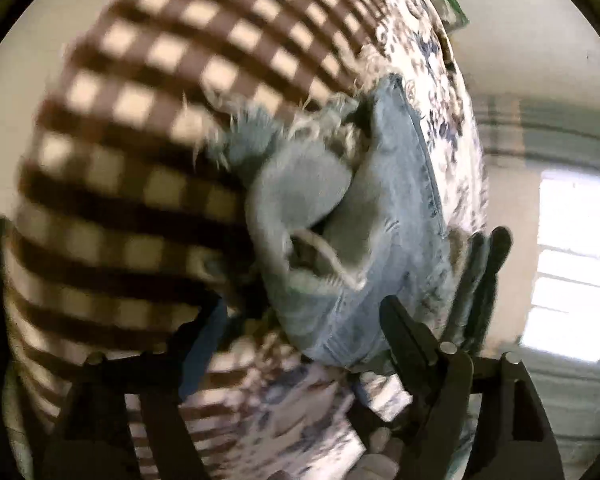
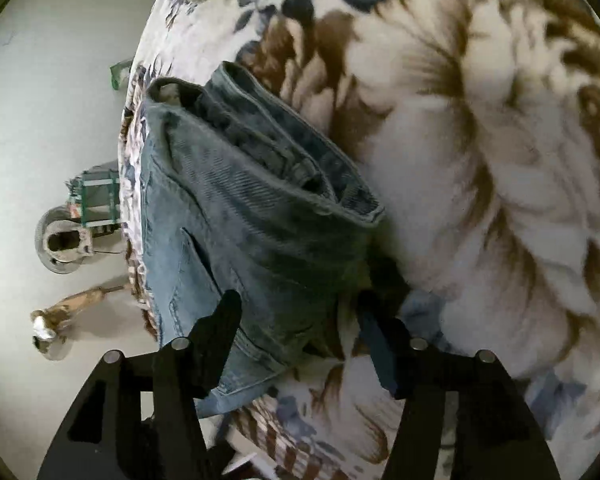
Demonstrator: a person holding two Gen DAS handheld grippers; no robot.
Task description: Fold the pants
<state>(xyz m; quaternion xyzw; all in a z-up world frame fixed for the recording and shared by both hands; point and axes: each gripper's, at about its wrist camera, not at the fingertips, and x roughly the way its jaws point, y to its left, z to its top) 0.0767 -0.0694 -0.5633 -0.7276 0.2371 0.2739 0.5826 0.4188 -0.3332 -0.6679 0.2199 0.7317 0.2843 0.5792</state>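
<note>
Light blue denim pants (image 2: 236, 216) lie bunched and partly folded on a floral blanket (image 2: 480, 160), waistband toward the top of the right wrist view. My right gripper (image 2: 296, 320) is open, its jaws straddling the near edge of the denim. In the left wrist view the frayed leg ends of the pants (image 1: 324, 216) lie in a heap. My left gripper (image 1: 300, 316) is open, its jaws on either side of the denim's near fold. The image is blurred by motion.
A brown and cream checked blanket (image 1: 148, 128) lies beside the pants. The bed edge drops to a pale floor (image 2: 40, 100) with a round metal object (image 2: 62, 242) and a small green crate (image 2: 98, 200). A bright window (image 1: 576, 264) is at right.
</note>
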